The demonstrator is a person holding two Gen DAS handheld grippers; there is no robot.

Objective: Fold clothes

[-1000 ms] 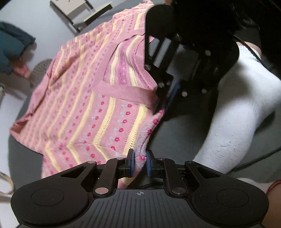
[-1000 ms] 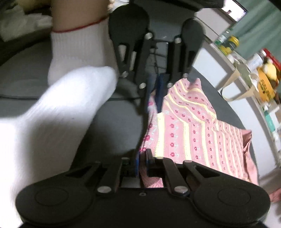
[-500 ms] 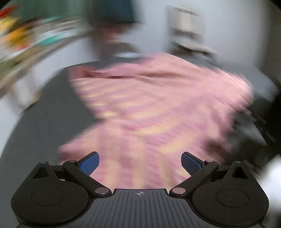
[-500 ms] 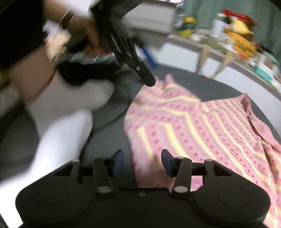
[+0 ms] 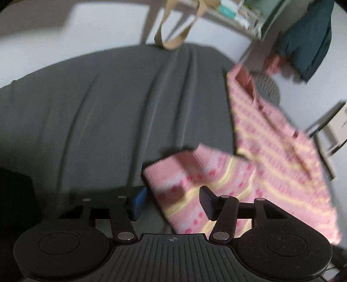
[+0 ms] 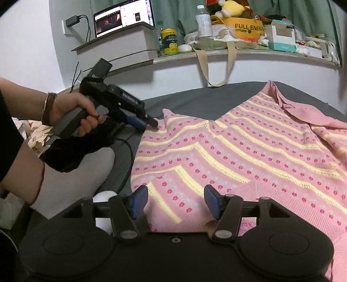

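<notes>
Pink patterned sweater point(image 6: 238, 156) lay spread over the grey bed point(image 5: 108, 108).
Left gripper point(image 5: 172, 202) gaped open, apparently over a blurred folded corner; right gripper point(image 6: 175, 200) hung open above the near hem, beside a white sock point(image 6: 71, 173).

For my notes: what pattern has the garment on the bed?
Pink knit garment with yellow stripes and small red flowers; clearest in the right wrist view.

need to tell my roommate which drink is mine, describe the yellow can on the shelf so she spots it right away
Look along the grey shelf behind the bed, right of the laptop. The yellow soda can stands beside the clear water bottle; it is the only short, bright yellow can there, with dark lettering.
</notes>
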